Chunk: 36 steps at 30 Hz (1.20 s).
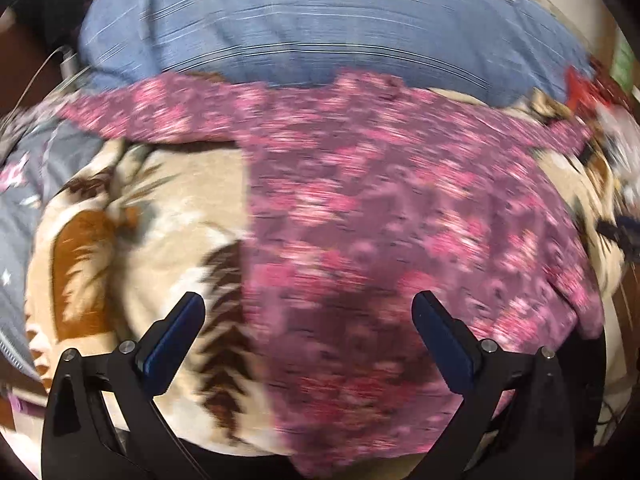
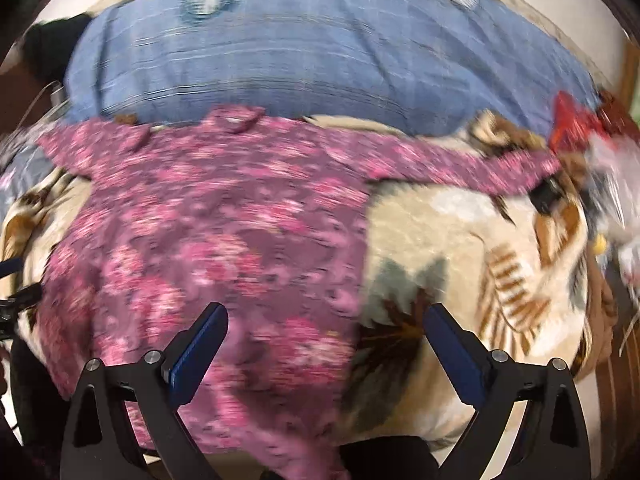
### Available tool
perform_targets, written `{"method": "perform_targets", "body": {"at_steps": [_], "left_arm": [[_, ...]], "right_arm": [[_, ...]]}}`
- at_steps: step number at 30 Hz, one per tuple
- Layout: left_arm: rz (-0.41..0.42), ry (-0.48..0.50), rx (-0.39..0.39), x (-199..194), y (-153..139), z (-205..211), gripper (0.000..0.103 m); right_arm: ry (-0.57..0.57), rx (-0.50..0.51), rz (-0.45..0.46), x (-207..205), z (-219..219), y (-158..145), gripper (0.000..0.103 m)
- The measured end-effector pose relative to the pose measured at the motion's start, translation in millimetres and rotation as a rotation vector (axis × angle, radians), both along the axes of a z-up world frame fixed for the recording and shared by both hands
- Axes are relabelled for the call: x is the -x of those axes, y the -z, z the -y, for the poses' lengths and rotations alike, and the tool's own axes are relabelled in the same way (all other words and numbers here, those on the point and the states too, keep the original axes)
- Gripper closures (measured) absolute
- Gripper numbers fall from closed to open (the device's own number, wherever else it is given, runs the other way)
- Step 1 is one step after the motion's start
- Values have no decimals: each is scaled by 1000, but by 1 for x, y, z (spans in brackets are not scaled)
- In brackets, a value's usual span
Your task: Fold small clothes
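So the pink floral top [image 1: 360, 216] is lying flat on the bed, spread out on a cream blanket [image 1: 160, 208] with brown leaf prints. Its long axis runs from the near edge of the bed up toward the far edge, with the neckline [image 2: 234, 118] pointing away, right up against the blue pillow [image 1: 320, 28] at the far edge. Both sleeves are stretched out sideways, one toward the left edge and the other [image 2: 460, 168] toward the right edge, so the whole thing makes a T shape. The hem hangs over the near edge. The left tool [image 1: 308, 308] hovers above the hem's left part, jaws spread wide, gripping nothing. The right tool [image 2: 326, 320] is also released, over the top's right side edge. Both views are pretty motion-blurred.
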<state>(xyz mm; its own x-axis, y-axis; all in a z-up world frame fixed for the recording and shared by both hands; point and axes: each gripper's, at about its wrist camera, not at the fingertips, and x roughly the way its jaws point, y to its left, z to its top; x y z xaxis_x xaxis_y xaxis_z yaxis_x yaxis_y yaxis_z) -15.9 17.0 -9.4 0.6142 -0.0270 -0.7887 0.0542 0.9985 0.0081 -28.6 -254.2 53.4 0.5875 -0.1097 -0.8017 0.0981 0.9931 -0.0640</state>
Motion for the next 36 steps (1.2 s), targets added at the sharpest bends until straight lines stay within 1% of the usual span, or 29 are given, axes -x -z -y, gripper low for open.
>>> {"method": "perform_targets", "body": {"at_steps": [4,7,8,9,10,11,12,13,14,15,16,17,19,20,21,22,23,25,26,27,28,29,30,31,32,33,34,35,36], "left_arm": [[-85,-108,50,-9,14,-42,0],[-173,-94,122,-8,35,-48,0],[-198,-73,135,-7,42,-45,0],[-218,-46,141,-6,47,-40,0],[-232,-5,136,-3,52,-31,4],[-228,39,119,1,53,-21,24],[-223,76,99,4,53,-12,40],[-227,104,76,5,52,-5,67],[-225,108,69,4,49,-3,80],[-224,110,88,2,44,-6,86],[-221,106,135,0,36,-13,91],[-214,96,156,-1,31,-17,91],[-198,54,129,-4,27,-27,91],[-196,39,111,-7,29,-30,91],[-201,25,98,-9,32,-35,91],[-226,6,101,-13,38,-40,91],[-240,-3,123,-14,42,-44,91],[-250,-7,185,-9,45,-50,90],[-252,5,209,-6,46,-50,86],[-251,12,213,-4,47,-49,81],[-248,20,216,-3,48,-48,67],[-249,30,217,-3,49,-42,57],[-253,40,214,-5,50,-35,57],[-263,57,199,-11,52,-26,57],[-266,64,185,-12,51,-20,57],[-264,72,163,-12,49,-15,57],[-258,84,155,-13,45,-11,57],[-248,93,168,-16,40,-9,57],[-238,94,181,-19,35,-9,57]], "right_arm": [[40,-97,-74,2,28,21,5],[9,-241,-140,5,36,43,5],[-11,-306,-171,7,37,52,9],[-28,-355,-192,8,36,58,21],[-52,-409,-211,9,34,63,30],[-82,-441,-224,12,31,67,53],[-104,-440,-222,13,27,67,81],[-132,-432,-221,15,23,66,95],[-150,-424,-214,16,21,60,98],[-157,-416,-187,18,20,49,99],[-158,-419,-139,21,24,34,99],[-144,-432,-64,28,34,14,99],[-82,-431,30,35,57,-10,99],[-53,-403,32,34,65,-12,99],[-2,-352,9,32,74,-7,98],[40,-339,-30,29,80,2,98],[71,-361,-73,29,86,13,92],[108,-434,-123,37,96,30,90],[106,-497,-135,43,98,38,82],[104,-532,-137,48,99,44,66],[104,-555,-133,52,98,48,57],[113,-552,-123,53,98,51,43],[120,-525,-118,53,95,55,41],[123,-496,-127,51,93,59,41],[125,-463,-158,46,88,64,45],[104,-465,-187,45,85,67,65],[72,-455,-214,43,79,68,72],[44,-411,-213,41,72,62,74],[31,-376,-187,38,68,52,71]]}}
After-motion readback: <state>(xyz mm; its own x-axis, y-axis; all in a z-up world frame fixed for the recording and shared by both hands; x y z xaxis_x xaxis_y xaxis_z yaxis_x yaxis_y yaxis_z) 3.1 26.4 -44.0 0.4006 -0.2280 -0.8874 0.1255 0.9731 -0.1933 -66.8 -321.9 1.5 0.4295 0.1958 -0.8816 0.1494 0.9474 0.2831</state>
